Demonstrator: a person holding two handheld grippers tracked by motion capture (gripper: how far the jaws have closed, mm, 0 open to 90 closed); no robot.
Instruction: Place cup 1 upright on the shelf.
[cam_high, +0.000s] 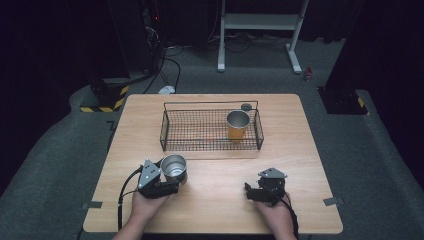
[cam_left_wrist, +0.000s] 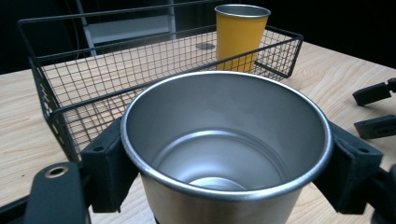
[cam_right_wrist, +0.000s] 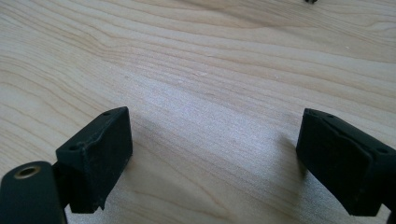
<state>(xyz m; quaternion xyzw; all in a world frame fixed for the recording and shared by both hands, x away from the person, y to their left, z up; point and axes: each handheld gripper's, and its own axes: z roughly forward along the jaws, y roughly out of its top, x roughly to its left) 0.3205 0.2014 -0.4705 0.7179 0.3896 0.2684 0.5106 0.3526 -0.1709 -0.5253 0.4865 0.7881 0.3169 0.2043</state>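
Note:
A silver metal cup (cam_high: 174, 166) stands upright on the wooden table (cam_high: 215, 210), just in front of the wire basket (cam_high: 172, 131). My left gripper (cam_high: 171, 175) is shut on it: in the left gripper view the black pads (cam_left_wrist: 108, 163) press on both sides of the cup (cam_left_wrist: 224, 140) just below its rim. An orange cup (cam_high: 237, 126) stands upright in the right end of the basket, also in the left gripper view (cam_left_wrist: 240, 35). My right gripper (cam_high: 249, 193) rests open near the front right, its jaws spread over bare wood (cam_right_wrist: 215, 158) with nothing between them.
A small grey disc (cam_high: 246, 106) lies on the table behind the basket. The left part of the basket floor (cam_left_wrist: 116, 79) holds nothing. The right gripper's jaws (cam_left_wrist: 376, 109) show at the right edge of the left gripper view. White frame legs (cam_high: 220, 50) stand beyond the table.

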